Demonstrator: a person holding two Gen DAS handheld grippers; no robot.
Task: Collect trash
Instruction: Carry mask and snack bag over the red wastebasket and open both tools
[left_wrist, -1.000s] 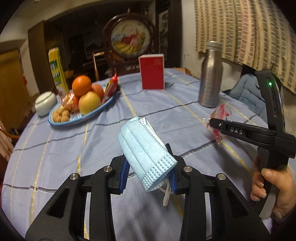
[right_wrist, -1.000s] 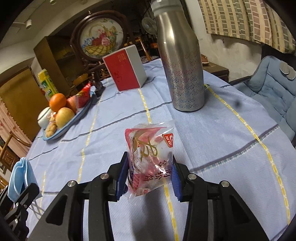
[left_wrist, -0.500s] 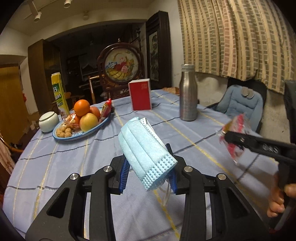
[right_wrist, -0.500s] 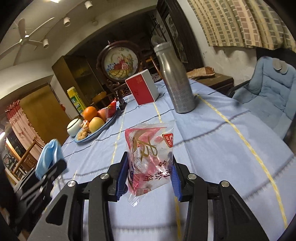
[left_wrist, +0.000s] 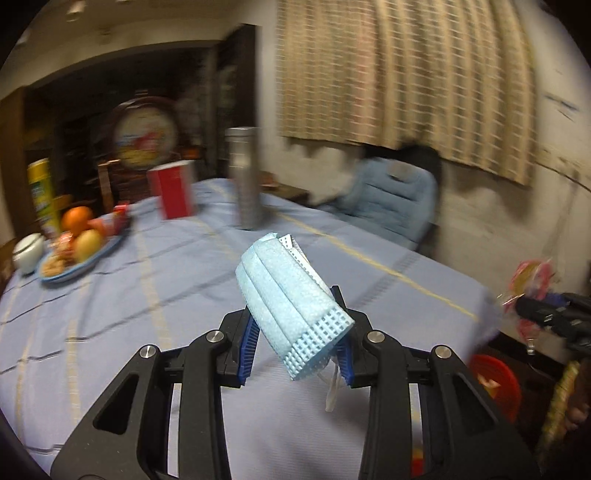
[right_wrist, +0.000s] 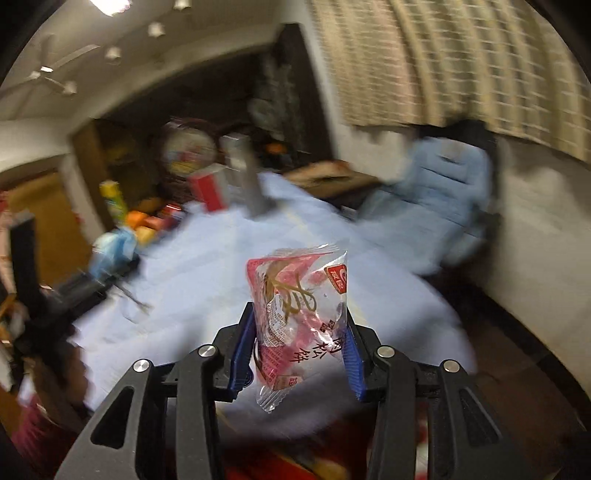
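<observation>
My left gripper (left_wrist: 295, 343) is shut on a folded light blue face mask (left_wrist: 291, 295) and holds it above the table's near edge; a white ear loop hangs below. My right gripper (right_wrist: 297, 354) is shut on a red and clear snack wrapper (right_wrist: 299, 317), held up off the table's right side. The wrapper also shows at the far right of the left wrist view (left_wrist: 530, 284), and the mask, blurred, at the left of the right wrist view (right_wrist: 114, 243). A red bin (left_wrist: 495, 380) sits on the floor below the table's right edge.
The blue-clothed table (left_wrist: 147, 295) holds a fruit plate (left_wrist: 79, 247), a red box (left_wrist: 173, 192), a steel bottle (left_wrist: 245, 177), a white lidded bowl (left_wrist: 27, 253) and a yellow carton (left_wrist: 40, 192). A blue padded chair (left_wrist: 391, 203) stands by the wall.
Both grippers have pulled back and swung right, away from the table, still holding the mask and the wrapper. The table edge, floor and red bin have come into view.
</observation>
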